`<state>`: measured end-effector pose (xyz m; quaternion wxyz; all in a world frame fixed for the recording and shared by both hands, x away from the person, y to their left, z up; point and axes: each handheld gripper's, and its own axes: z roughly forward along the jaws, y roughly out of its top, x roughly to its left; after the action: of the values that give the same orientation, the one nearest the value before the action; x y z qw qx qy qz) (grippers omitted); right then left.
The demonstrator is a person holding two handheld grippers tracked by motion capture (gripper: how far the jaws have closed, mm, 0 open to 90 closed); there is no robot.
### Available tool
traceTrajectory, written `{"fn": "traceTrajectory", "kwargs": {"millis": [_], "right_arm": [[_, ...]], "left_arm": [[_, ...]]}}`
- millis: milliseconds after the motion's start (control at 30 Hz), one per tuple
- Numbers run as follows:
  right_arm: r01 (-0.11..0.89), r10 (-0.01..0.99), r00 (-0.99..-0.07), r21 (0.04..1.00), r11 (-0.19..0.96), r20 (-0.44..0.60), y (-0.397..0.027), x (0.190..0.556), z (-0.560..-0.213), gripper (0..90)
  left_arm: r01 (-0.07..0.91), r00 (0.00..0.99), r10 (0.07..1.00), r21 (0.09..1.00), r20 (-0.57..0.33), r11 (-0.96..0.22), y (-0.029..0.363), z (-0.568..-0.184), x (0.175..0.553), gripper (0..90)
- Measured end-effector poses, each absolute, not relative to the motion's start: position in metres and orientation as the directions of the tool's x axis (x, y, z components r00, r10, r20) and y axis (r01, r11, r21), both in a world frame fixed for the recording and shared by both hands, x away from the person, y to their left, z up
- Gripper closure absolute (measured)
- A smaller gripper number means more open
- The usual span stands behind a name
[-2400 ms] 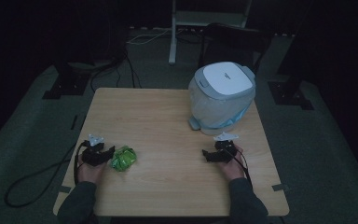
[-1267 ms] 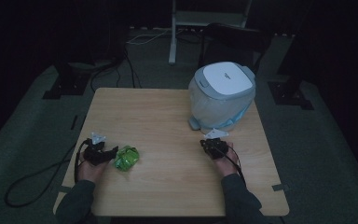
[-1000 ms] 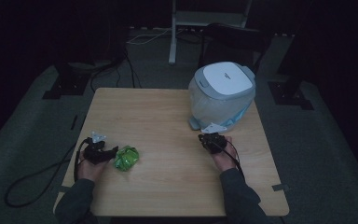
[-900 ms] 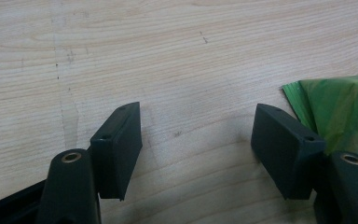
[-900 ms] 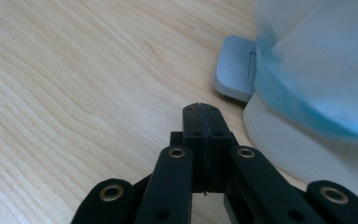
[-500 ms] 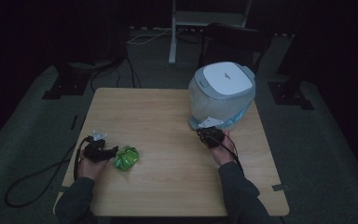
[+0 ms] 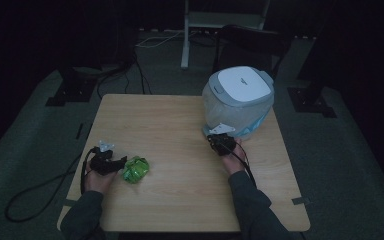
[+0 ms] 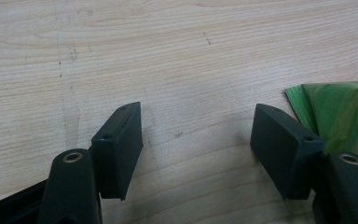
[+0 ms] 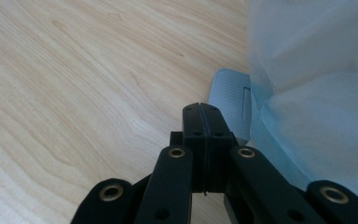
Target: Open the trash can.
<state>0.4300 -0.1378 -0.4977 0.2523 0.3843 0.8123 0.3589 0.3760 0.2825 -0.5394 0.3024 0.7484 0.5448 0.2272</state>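
high view: right gripper [image 7: 219, 141] has moved forward to the foot of the bin [image 7: 239, 100]; left gripper [image 7: 111, 162] stays beside the green wrapper [image 7: 135, 169].
left gripper view: jaws apart, wrapper [image 8: 342, 112] touching one jaw, ungrasped.
right gripper view: jaws together at the bin pedal [image 9: 232, 102], likely about to press it.

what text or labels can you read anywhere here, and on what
None can be read.
Bin: a small dark mark on the white lid, too small and blurred to read.
Green wrapper: no print that can be made out.
Pedal at the bin's foot: ribbed, with no words.
Left gripper and right gripper: no markings on the fingers.
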Motion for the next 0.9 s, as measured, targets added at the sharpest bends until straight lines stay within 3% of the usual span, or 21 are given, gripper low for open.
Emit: {"fn": "traceTrajectory", "kwargs": {"millis": [467, 900], "right_arm": [[0.461, 0.856, -0.503, 0.803, 0.378, -0.114, -0.131, 0.446, -0.51, 89.7], [0.463, 0.861, -0.485, 0.789, 0.403, -0.155, -0.119, 0.459, -0.518, 89.7]], "left_arm": [[0.664, 0.307, 0.952, 0.713, 0.01, -0.222, 0.283, -0.541, 0.372, 34.9], [0.662, 0.31, 0.951, 0.715, 0.012, -0.225, 0.283, -0.541, 0.372, 35.0]]}}
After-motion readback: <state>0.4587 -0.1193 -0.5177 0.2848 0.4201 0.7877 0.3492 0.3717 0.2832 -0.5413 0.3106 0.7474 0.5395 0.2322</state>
